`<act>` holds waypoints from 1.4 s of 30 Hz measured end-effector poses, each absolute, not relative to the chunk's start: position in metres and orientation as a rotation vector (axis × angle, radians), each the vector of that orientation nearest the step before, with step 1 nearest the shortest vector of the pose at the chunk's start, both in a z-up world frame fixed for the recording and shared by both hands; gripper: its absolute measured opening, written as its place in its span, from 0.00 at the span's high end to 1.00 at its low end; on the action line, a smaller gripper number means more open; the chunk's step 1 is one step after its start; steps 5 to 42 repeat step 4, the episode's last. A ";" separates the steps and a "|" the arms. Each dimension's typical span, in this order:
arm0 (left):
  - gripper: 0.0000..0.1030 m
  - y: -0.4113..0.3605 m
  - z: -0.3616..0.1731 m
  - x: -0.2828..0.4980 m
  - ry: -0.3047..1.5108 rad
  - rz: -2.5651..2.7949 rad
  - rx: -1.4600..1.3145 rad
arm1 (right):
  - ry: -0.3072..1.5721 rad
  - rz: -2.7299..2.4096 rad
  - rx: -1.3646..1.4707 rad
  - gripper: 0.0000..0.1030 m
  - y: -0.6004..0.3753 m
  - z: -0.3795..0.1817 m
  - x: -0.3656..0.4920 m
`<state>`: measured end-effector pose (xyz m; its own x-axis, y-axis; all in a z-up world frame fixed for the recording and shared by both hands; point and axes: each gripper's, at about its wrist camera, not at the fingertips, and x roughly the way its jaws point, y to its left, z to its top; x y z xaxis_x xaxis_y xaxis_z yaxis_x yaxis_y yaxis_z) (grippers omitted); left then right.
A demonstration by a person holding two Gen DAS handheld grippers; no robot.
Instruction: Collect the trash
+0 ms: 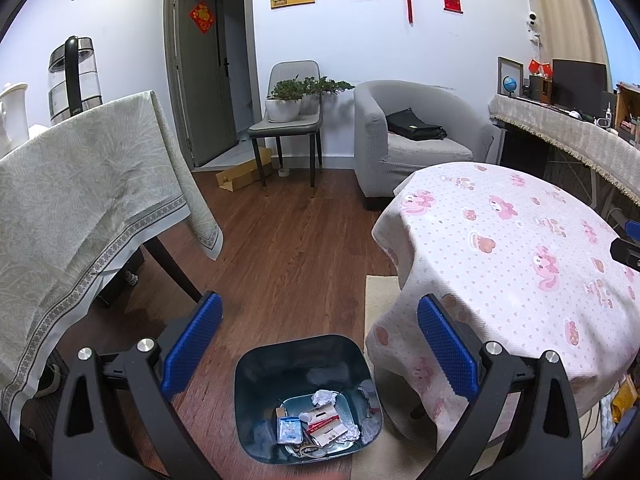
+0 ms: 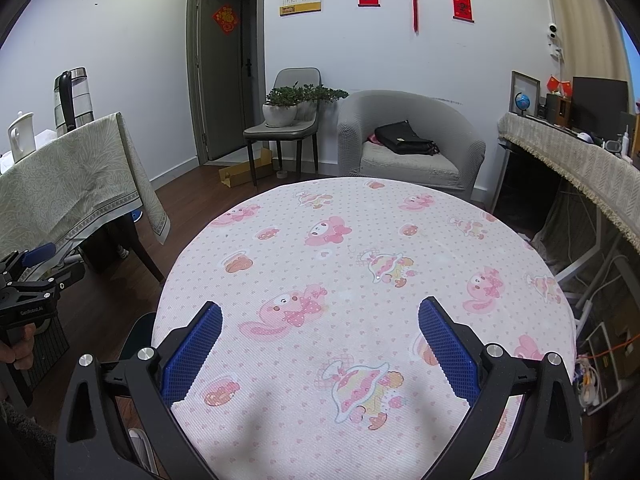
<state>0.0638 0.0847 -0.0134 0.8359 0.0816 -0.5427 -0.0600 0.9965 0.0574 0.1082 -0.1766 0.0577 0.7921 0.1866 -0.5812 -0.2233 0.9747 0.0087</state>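
Observation:
A dark bin (image 1: 256, 380) stands on the wooden floor beside the round table (image 1: 520, 264). Inside it lie crumpled white paper (image 1: 324, 397), a blue packet (image 1: 289, 430) and a red-and-white wrapper (image 1: 328, 426). My left gripper (image 1: 320, 340) is open and empty, held above the bin. My right gripper (image 2: 320, 344) is open and empty above the round table with its pink cartoon cloth (image 2: 360, 264). The left gripper also shows at the left edge of the right wrist view (image 2: 32, 280). A dark edge of the bin (image 2: 138, 336) shows beside the table.
A table with a pale green cloth (image 1: 80, 208) stands left, with a kettle (image 1: 74, 80) on it. A grey armchair (image 1: 416, 136) holds a black bag. A chair with potted plants (image 1: 288, 112), a cardboard box (image 1: 244, 172) and a long cluttered desk (image 1: 568, 132) stand farther off.

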 end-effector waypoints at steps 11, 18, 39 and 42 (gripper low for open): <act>0.03 0.087 -0.014 0.064 0.581 0.084 0.032 | 0.618 0.220 -0.062 0.03 -0.177 0.058 0.108; 0.03 0.087 -0.014 0.064 0.581 0.084 0.032 | 0.618 0.220 -0.062 0.03 -0.177 0.058 0.108; 0.03 0.087 -0.014 0.064 0.581 0.084 0.032 | 0.618 0.220 -0.062 0.03 -0.177 0.058 0.108; 0.03 0.087 -0.014 0.064 0.581 0.084 0.032 | 0.618 0.220 -0.062 0.03 -0.177 0.058 0.108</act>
